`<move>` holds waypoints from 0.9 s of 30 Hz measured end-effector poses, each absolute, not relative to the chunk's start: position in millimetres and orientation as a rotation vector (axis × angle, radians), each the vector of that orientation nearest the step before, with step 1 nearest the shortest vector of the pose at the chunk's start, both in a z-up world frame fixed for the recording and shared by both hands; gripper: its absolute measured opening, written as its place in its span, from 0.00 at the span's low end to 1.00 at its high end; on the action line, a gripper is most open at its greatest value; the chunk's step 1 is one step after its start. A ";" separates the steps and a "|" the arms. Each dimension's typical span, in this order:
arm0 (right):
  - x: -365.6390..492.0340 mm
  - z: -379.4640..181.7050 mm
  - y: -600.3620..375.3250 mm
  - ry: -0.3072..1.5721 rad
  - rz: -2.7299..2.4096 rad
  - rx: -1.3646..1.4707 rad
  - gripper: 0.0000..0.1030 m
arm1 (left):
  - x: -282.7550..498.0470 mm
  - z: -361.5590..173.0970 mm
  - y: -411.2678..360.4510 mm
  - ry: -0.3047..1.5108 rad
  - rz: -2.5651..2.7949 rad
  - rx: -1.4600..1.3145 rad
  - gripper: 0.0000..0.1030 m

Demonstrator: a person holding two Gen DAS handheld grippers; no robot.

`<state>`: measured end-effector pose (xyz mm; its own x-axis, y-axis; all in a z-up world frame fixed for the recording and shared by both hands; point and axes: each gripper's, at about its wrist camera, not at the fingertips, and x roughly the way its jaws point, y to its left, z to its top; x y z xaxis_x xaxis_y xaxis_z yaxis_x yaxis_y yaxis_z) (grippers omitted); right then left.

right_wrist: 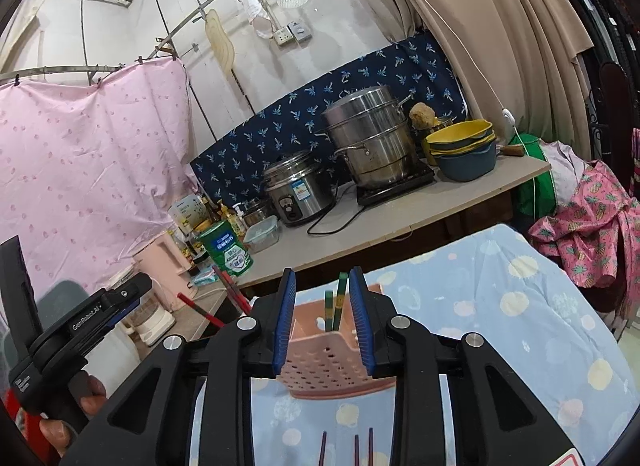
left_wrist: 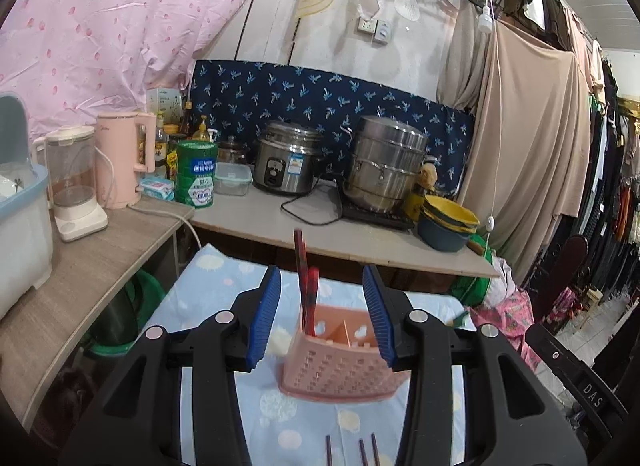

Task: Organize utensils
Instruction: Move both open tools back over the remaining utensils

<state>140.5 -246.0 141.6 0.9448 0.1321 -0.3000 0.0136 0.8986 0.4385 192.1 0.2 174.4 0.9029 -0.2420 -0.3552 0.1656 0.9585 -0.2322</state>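
A pink perforated utensil basket (left_wrist: 340,362) with compartments stands on a light blue spotted cloth (left_wrist: 208,298). Red chopsticks (left_wrist: 306,286) stand upright in its left compartment. My left gripper (left_wrist: 322,278) is open above the basket, the red chopsticks between its fingers but untouched. In the right wrist view the basket (right_wrist: 328,358) holds green chopsticks (right_wrist: 338,302) upright. My right gripper (right_wrist: 322,282) is open, fingers on either side of the green chopsticks without touching. Several dark chopsticks (right_wrist: 356,446) lie on the cloth at the bottom edge, also in the left wrist view (left_wrist: 362,450).
A counter (left_wrist: 256,221) behind the cloth carries a rice cooker (left_wrist: 286,161), a steel steamer pot (left_wrist: 384,161), stacked bowls (left_wrist: 448,219), a green tin (left_wrist: 197,173), a pink kettle (left_wrist: 124,157) and a blender (left_wrist: 74,181). The other handheld gripper (right_wrist: 80,330) shows at left. Clothes hang at right.
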 end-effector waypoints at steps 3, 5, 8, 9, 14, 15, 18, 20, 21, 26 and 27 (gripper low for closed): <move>120.8 126.0 -243.7 0.374 0.068 0.459 0.27 | 174.7 155.8 -0.1 0.438 -0.212 -0.172 0.40; 107.2 113.8 -241.8 0.406 0.067 0.461 0.27 | 164.3 142.5 -0.5 0.468 -0.209 -0.157 0.40; 88.6 94.5 -238.4 0.459 0.058 0.456 0.27 | 147.0 117.5 -0.7 0.526 -0.203 -0.136 0.40; 81.4 87.9 -237.1 0.477 0.053 0.453 0.27 | 141.7 110.0 -0.5 0.541 -0.199 -0.129 0.40; 47.9 57.4 -231.3 0.566 0.047 0.437 0.27 | 108.6 70.0 -1.1 0.623 -0.193 -0.105 0.40; 41.0 51.0 -229.0 0.586 0.043 0.428 0.27 | 102.9 63.2 -1.1 0.640 -0.196 -0.105 0.39; 21.1 27.5 -221.2 0.653 0.046 0.414 0.27 | 86.1 43.6 -4.6 0.689 -0.203 -0.091 0.39; 9.9 12.0 -215.5 0.693 0.046 0.401 0.27 | 76.1 30.6 -8.1 0.723 -0.211 -0.083 0.39; 5.6 6.0 -213.2 0.709 0.044 0.398 0.27 | 72.2 26.0 -9.3 0.737 -0.212 -0.083 0.39; -10.5 -21.0 -197.1 0.775 0.044 0.363 0.27 | 52.7 2.4 -16.7 0.790 -0.226 -0.076 0.39; -12.2 -23.8 -194.7 0.779 0.046 0.357 0.27 | 50.2 -1.1 -17.8 0.799 -0.230 -0.075 0.39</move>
